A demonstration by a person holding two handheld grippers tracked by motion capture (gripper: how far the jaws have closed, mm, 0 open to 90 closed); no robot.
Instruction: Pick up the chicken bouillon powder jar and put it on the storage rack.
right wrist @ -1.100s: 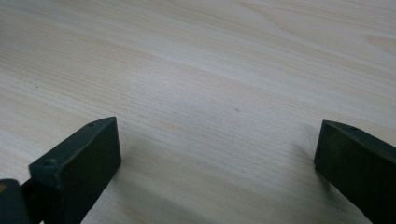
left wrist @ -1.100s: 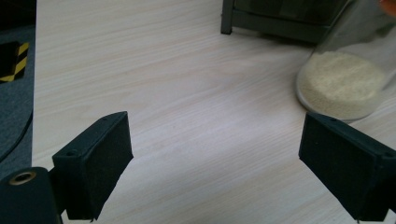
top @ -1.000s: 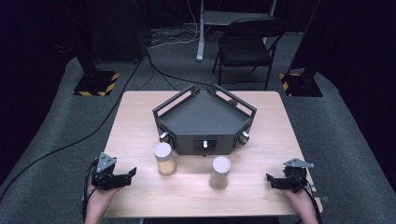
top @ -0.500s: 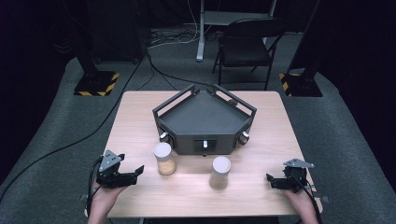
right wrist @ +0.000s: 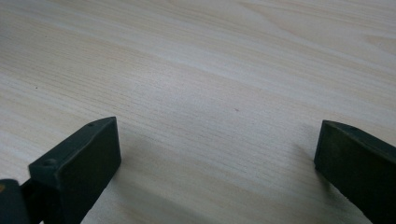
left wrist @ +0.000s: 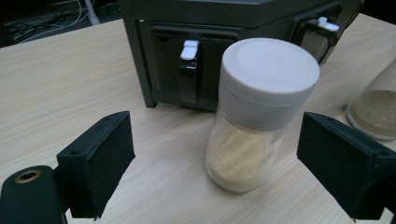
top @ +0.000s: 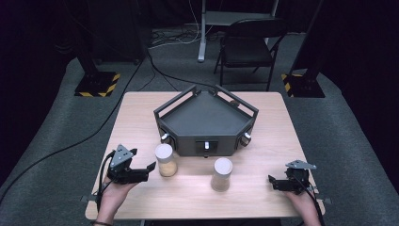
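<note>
Left claw (left wrist: 212, 172) spread, jar (left wrist: 254, 116) between, untouched; right claw (right wrist: 217, 163) spread over bare table (right wrist: 210, 70).

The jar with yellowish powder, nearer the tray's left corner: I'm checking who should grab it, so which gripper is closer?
Left. The left gripper is open just beside the jar, not touching. The right gripper rests far across the table, beyond the second jar.

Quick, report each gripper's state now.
Left gripper: open, holding nothing, facing the left jar.
Right gripper: open, holding nothing, over the table.
</note>
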